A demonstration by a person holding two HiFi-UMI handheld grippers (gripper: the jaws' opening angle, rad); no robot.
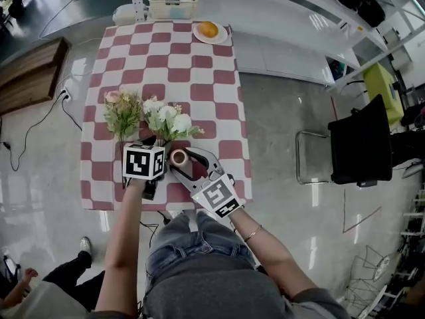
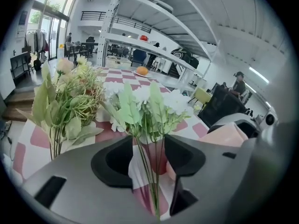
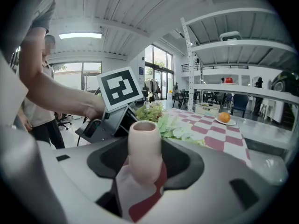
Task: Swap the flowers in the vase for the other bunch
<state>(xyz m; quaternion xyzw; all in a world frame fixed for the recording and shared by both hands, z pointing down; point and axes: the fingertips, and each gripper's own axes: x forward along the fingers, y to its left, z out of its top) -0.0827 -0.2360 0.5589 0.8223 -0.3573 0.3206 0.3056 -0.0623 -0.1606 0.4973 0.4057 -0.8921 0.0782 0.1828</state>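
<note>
Two bunches lie on the checkered table [image 1: 192, 78]: a pink-and-green bunch [image 1: 123, 111] [image 2: 70, 101] on the left and a white bunch [image 1: 166, 121] [image 2: 149, 106] beside it. My left gripper [image 1: 151, 141] [image 2: 148, 146] is over the white bunch's thin stems, which run between its jaws. The jaws stand wide apart and do not press on the stems. My right gripper [image 1: 180, 163] [image 3: 145, 164] is shut on a pale pink vase [image 1: 178, 157] [image 3: 145, 148], which stands upright and empty just right of the left gripper.
An orange on a white plate [image 1: 208, 30] [image 3: 224, 117] and a white basket [image 1: 172, 2] sit at the table's far end. A black chair [image 1: 358, 145] stands to the right on the floor. A person's legs show at the lower left [image 1: 60, 278].
</note>
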